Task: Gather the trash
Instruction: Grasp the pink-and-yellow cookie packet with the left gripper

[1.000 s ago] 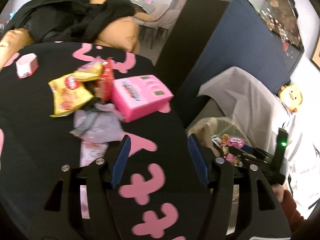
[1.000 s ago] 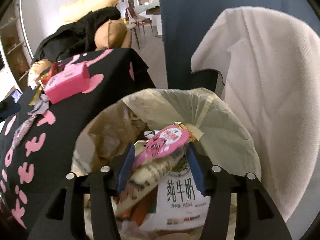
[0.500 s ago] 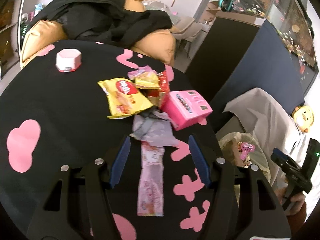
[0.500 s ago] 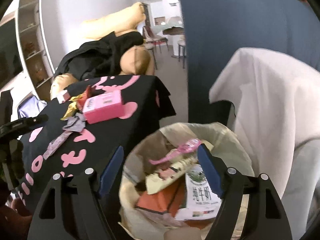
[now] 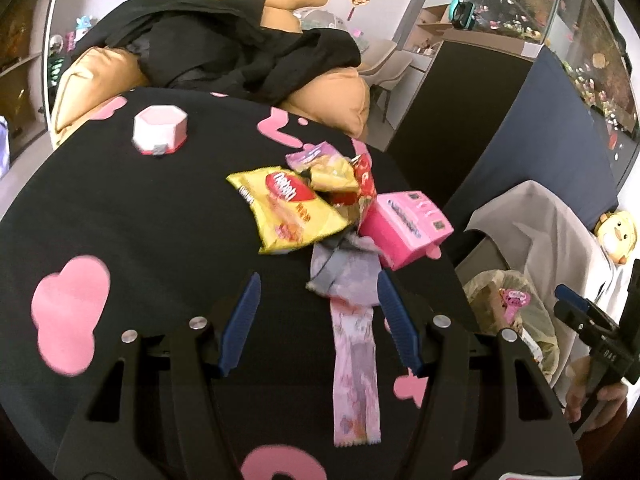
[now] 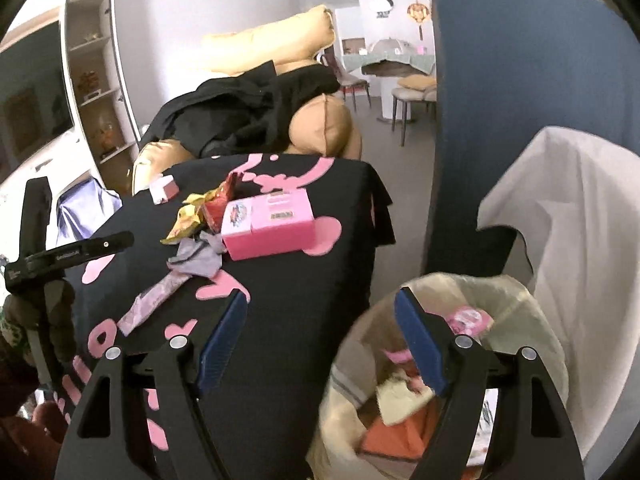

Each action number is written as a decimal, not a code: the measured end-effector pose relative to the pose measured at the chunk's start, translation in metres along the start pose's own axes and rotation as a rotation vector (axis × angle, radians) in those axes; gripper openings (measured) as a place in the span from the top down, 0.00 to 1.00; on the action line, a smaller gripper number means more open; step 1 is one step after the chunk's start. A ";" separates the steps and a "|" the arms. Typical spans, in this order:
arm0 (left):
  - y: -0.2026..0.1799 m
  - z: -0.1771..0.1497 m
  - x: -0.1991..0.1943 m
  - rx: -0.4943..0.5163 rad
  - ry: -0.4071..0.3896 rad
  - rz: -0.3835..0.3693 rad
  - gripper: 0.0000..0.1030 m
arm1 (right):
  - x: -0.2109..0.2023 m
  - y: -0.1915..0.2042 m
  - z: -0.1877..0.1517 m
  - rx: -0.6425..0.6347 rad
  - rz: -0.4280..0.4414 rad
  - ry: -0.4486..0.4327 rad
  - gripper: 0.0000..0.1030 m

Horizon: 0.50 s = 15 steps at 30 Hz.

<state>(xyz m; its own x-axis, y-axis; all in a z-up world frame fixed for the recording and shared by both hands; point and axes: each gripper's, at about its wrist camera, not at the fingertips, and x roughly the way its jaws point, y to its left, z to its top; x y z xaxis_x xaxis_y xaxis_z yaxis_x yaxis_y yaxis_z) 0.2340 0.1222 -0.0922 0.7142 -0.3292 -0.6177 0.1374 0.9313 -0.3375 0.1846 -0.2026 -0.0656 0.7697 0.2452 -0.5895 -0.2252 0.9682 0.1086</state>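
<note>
On the black cloth with pink shapes (image 5: pixel 120 208) lies a heap of trash: a yellow chip bag (image 5: pixel 288 208), small red and yellow wrappers (image 5: pixel 352 176), a crumpled grey wrapper (image 5: pixel 344 276) and a long pink wrapper (image 5: pixel 354 364). My left gripper (image 5: pixel 318 312) hovers open over the grey and long pink wrappers, touching neither. My right gripper (image 6: pixel 320 336) is open and empty, straddling the table edge and the lined trash bin (image 6: pixel 460 280). A pink-topped wrapper (image 6: pixel 468 318) lies inside the bin on other trash. The heap (image 6: pixel 200 216) also shows in the right wrist view.
A pink box (image 5: pixel 404 224) stands beside the heap, and a white-and-pink hexagonal pot (image 5: pixel 160 130) sits further back. Tan cushions with black clothing (image 5: pixel 240 52) lie behind the table. A white-draped chair (image 6: pixel 568 220) and a blue partition (image 6: pixel 520 80) flank the bin.
My right gripper opened, dropped the pink-topped wrapper into the bin, then rose and pulled back. My left gripper swung left over the table, so the long pink wrapper now lies between its fingers.
</note>
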 end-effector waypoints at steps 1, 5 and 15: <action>0.000 0.005 0.003 -0.002 0.000 -0.006 0.44 | 0.004 0.004 0.003 -0.002 -0.009 -0.006 0.30; -0.004 0.043 0.031 -0.035 -0.011 -0.045 0.44 | 0.022 0.015 0.017 -0.014 -0.052 -0.029 0.30; -0.001 0.098 0.140 -0.067 0.096 0.044 0.38 | 0.071 0.019 0.040 -0.023 -0.063 0.019 0.30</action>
<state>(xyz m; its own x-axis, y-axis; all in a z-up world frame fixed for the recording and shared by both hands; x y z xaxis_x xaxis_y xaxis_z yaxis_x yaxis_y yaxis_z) 0.4015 0.0907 -0.1087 0.6490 -0.3046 -0.6972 0.0585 0.9336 -0.3535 0.2593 -0.1649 -0.0734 0.7716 0.1824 -0.6094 -0.1902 0.9803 0.0527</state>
